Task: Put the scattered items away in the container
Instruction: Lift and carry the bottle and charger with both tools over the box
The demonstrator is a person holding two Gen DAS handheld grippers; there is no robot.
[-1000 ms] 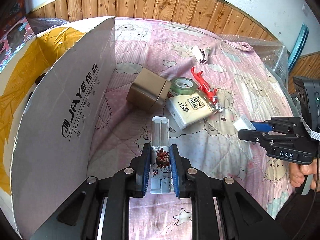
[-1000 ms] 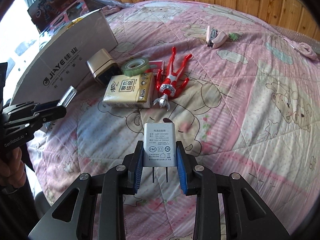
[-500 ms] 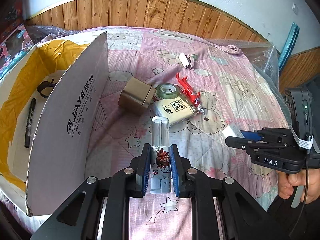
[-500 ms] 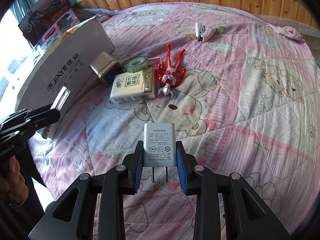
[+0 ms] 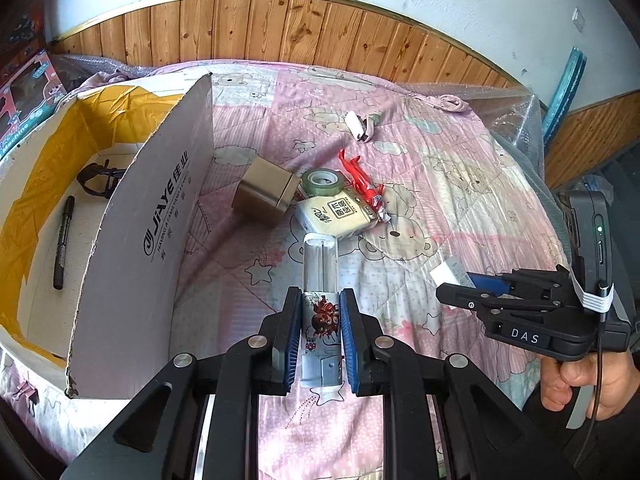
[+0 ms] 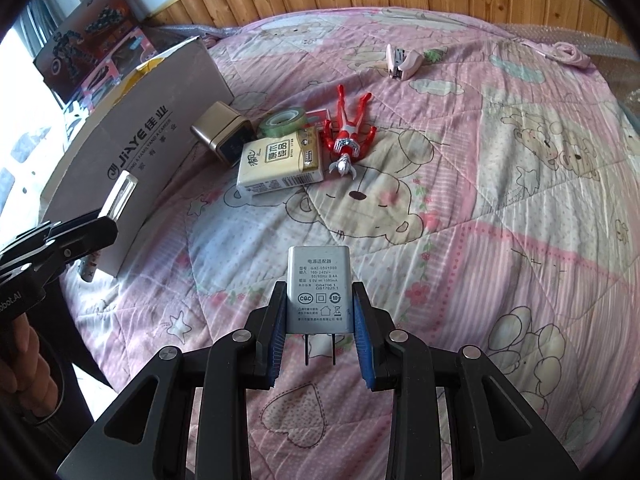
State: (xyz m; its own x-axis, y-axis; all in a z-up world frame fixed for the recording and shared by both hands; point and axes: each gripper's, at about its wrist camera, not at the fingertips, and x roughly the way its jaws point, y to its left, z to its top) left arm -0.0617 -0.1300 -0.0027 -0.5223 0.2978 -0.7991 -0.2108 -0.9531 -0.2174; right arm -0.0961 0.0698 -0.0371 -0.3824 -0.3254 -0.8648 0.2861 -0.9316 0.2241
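My left gripper is shut on a clear plastic tube with a red printed label, held above the pink quilt beside the open cardboard box. My right gripper is shut on a grey power adapter, prongs toward the camera. On the quilt lie a tissue pack, a green tape roll, a red toy figure, a tan square box and a pink stapler. The left view also shows the right gripper at the right.
Inside the box lie a black marker and a black cord. Its tall flap stands between the box and the items. Toy cartons sit behind it. A wooden wall panel and bubble wrap border the bed.
Both grippers have drawn back and risen with their loads, so the items look smaller and farther. More of the box interior shows in the left view.
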